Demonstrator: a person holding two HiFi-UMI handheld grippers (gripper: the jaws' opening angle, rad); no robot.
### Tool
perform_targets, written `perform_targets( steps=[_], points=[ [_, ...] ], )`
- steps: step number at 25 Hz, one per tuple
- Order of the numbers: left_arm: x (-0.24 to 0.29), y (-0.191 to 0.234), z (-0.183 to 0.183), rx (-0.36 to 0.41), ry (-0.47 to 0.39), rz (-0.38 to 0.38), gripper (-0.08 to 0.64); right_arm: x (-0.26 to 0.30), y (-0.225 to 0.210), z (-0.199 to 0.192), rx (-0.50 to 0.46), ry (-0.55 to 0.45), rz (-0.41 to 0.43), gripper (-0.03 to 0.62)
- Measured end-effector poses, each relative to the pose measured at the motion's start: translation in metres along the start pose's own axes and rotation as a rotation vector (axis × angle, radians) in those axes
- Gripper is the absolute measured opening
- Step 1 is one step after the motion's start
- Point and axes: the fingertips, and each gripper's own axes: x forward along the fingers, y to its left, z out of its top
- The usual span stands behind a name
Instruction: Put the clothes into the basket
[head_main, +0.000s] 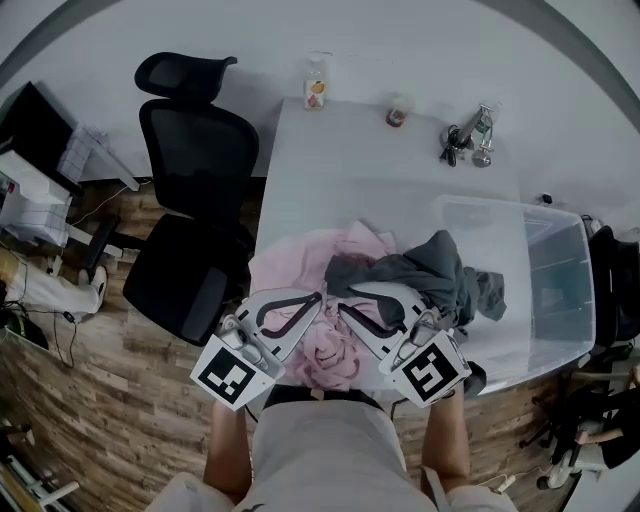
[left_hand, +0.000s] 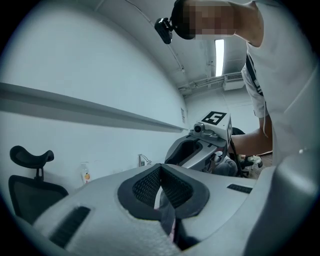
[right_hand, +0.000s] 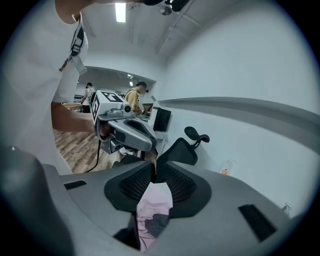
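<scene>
Clothes (head_main: 380, 265) are heaped on the table (head_main: 350, 150) at 6 o'clock, the grey garment (head_main: 440, 265) draped over the rim of the clear basket (head_main: 560, 290) at 3 o'clock, a fold clamped in the closed left gripper (head_main: 318, 297) and the pink garment (head_main: 290, 265) pinched between the nearly closed jaws of the right gripper (head_main: 350, 305).

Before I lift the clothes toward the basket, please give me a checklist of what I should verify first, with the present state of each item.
1. Left gripper has a grip: ok, its jaws pinch a fold of cloth.
2. Right gripper has a grip: ok, its jaws stand nearly together on the pink garment.
3. Grey garment is free of the lift: not ok, it lies partly on the pink garment and may be dragged.
4. Basket is open with room: ok.
5. Bottle is apart from the clothes: ok, it stands at the table's far edge.
</scene>
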Motion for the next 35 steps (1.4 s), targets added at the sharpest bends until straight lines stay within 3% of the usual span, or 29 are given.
perform_targets(
  steps=[10, 16, 22, 29, 35],
  points=[
    [-0.032, 0.007, -0.038, -0.013, 0.049, 0.060, 0.005, 0.052, 0.042, -0.029, -0.094, 0.186, 0.145, 0.230],
    [-0.038, 0.000, -0.067, -0.051, 0.089, 0.068, 0.005, 0.070, 0.068, -0.069, -0.117, 0.301, 0.209, 0.301],
    [-0.041, -0.008, -0.105, -0.057, 0.125, 0.061, 0.005, 0.084, 0.101, -0.112, -0.068, 0.390, 0.293, 0.391],
    [-0.038, -0.022, -0.136, -0.041, 0.163, 0.021, 0.005, 0.094, 0.123, -0.152, -0.011, 0.469, 0.320, 0.469],
    [-0.036, -0.033, -0.157, -0.070, 0.193, -0.009, 0.005, 0.103, 0.140, -0.176, 0.068, 0.486, 0.331, 0.551]
  ],
)
